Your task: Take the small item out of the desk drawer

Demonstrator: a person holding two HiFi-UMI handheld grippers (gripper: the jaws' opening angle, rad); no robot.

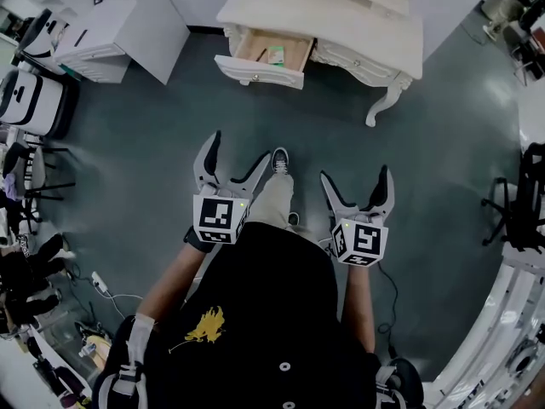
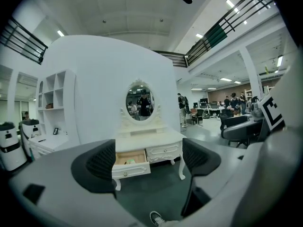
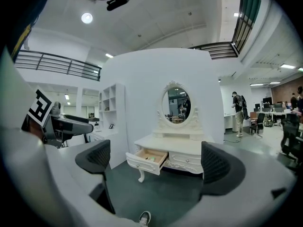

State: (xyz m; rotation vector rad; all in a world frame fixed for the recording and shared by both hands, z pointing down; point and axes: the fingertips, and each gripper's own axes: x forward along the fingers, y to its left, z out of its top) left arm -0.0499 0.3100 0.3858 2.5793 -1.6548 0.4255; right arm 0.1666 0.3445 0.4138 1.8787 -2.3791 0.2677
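**Head view:** The left gripper [image 1: 238,156] and the right gripper [image 1: 356,181] are side by side above the dark floor [image 1: 153,143], well apart from the white dressing bench [image 1: 358,24]. One drawer [image 1: 255,68] of the bench stands pulled out. The small green item [image 1: 277,55] lies inside it.

**Left gripper view:** The fingers [image 2: 102,162] are spread wide with nothing held between them. The open drawer [image 2: 131,169] shows far off through the gap.

**Right gripper view:** The fingers [image 3: 215,167] are spread wide and empty. The drawer [image 3: 142,163] and the item [image 3: 150,158] lie ahead, well apart from the fingers.

White desk [image 1: 341,20] on dark floor [image 1: 153,143] — open drawer [image 1: 258,71] holds small item [image 1: 277,55].
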